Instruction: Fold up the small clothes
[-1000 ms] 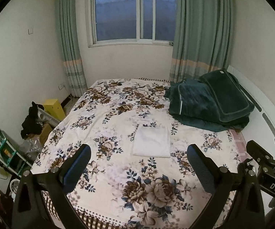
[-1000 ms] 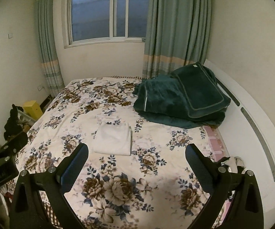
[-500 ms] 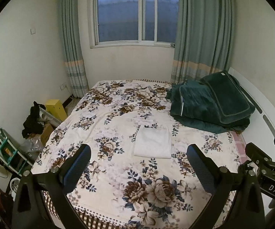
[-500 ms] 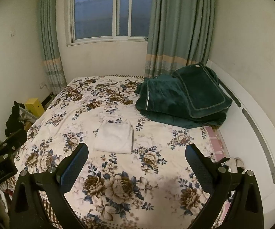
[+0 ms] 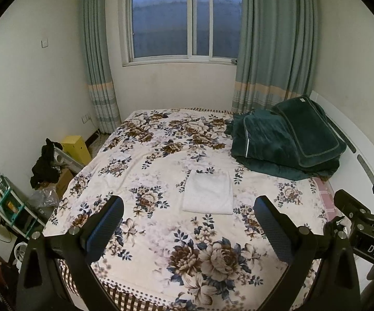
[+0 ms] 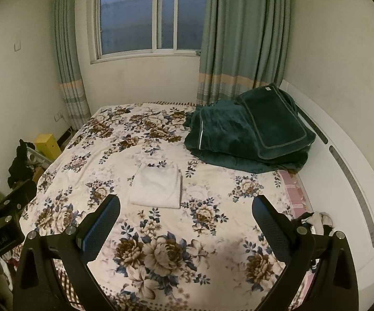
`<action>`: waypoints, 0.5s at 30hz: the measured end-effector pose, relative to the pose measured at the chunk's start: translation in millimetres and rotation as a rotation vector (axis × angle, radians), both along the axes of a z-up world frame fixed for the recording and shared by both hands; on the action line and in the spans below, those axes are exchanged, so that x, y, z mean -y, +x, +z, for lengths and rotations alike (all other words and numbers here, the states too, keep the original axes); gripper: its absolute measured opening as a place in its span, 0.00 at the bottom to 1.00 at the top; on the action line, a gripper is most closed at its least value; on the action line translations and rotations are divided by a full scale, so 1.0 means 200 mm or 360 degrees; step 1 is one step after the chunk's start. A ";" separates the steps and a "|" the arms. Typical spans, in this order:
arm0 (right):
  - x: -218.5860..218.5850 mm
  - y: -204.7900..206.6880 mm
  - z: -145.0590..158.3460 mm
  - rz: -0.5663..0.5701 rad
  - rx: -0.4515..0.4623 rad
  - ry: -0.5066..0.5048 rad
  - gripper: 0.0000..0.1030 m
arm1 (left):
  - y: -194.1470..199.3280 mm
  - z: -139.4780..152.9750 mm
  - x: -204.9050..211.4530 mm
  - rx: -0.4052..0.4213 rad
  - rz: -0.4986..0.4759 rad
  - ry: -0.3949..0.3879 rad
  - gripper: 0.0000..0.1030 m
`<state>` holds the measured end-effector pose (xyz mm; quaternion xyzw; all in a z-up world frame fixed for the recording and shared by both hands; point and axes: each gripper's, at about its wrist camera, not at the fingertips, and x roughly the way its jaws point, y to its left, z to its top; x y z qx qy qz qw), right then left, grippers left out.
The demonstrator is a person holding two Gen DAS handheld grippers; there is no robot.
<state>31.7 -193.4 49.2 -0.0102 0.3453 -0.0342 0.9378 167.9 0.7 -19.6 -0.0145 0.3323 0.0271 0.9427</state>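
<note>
A white garment point(image 5: 208, 191), folded into a flat rectangle, lies in the middle of the floral bedspread point(image 5: 161, 155). It also shows in the right wrist view point(image 6: 157, 186) on the same bedspread point(image 6: 135, 233). My left gripper point(image 5: 188, 223) is open and empty, held above the foot of the bed, well short of the garment. My right gripper point(image 6: 185, 220) is open and empty, also above the foot of the bed, with the garment ahead and to the left.
A dark green folded blanket and pillow point(image 5: 285, 140) lie at the bed's far right by the white headboard point(image 6: 342, 181). Boxes, a yellow box point(image 5: 75, 149), dark clothes and a shelf point(image 5: 2, 202) stand on the floor left of the bed. A crumpled cloth point(image 6: 313, 220) lies at the right edge.
Both grippers have pulled back and risen slightly from the bed, so the folded garment sits farther away. Both stay open and empty.
</note>
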 end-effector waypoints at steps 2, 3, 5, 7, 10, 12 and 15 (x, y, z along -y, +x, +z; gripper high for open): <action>0.00 0.00 0.00 0.0004 -0.0001 0.0001 1.00 | -0.01 0.01 0.00 0.0000 -0.0001 -0.0002 1.00; 0.00 -0.01 0.00 0.0005 -0.0001 0.0000 1.00 | -0.01 0.01 0.00 0.0002 -0.0003 -0.0001 1.00; 0.00 -0.01 0.00 0.0004 0.0002 -0.0001 1.00 | -0.02 0.01 0.01 0.0011 0.0001 0.0002 1.00; -0.01 -0.01 0.00 0.0002 0.0000 -0.0001 1.00 | -0.03 0.02 0.01 0.0014 -0.0002 -0.0008 1.00; -0.01 -0.01 0.00 0.0002 0.0000 -0.0003 1.00 | -0.04 0.01 0.01 0.0014 0.0001 -0.0010 1.00; 0.00 -0.02 0.00 0.0003 0.0001 -0.0001 1.00 | -0.04 0.01 0.01 0.0014 -0.0006 -0.0014 1.00; -0.01 -0.02 0.00 0.0006 0.0001 -0.0001 1.00 | -0.04 0.02 0.02 0.0017 -0.0007 -0.0018 1.00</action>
